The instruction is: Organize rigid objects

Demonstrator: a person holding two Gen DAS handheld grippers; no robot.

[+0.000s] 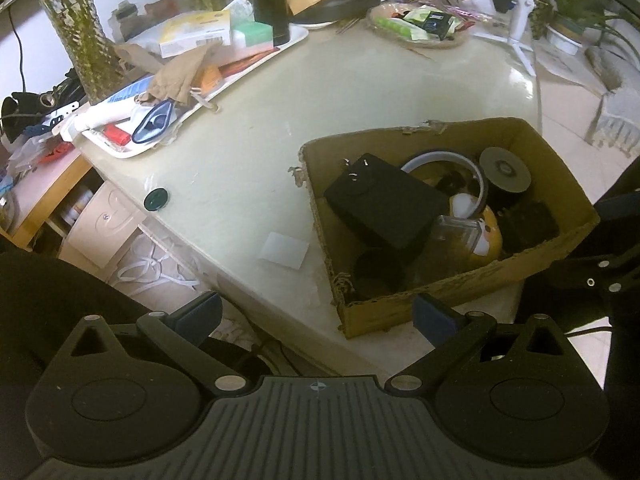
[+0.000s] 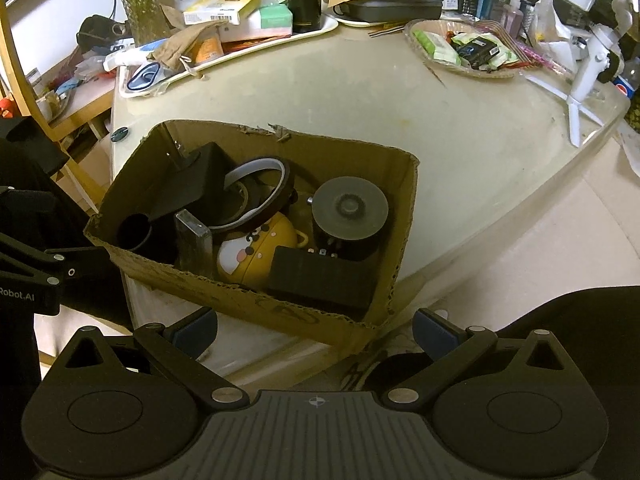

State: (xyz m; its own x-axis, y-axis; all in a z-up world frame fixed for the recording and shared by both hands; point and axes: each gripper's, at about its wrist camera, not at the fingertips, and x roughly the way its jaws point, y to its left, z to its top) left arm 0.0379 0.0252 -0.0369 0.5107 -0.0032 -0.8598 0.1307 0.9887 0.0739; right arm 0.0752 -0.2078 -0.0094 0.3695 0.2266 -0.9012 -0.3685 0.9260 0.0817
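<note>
Both the left gripper [image 1: 316,316] and the right gripper [image 2: 314,330] stand wide apart and empty near the brown cardboard box [image 2: 256,304] on the table [image 1: 248,152], where the stiff black rectangular adapter [image 1: 384,200], at 10 o'clock inside, probably takes a grip across its flat sides.
</note>
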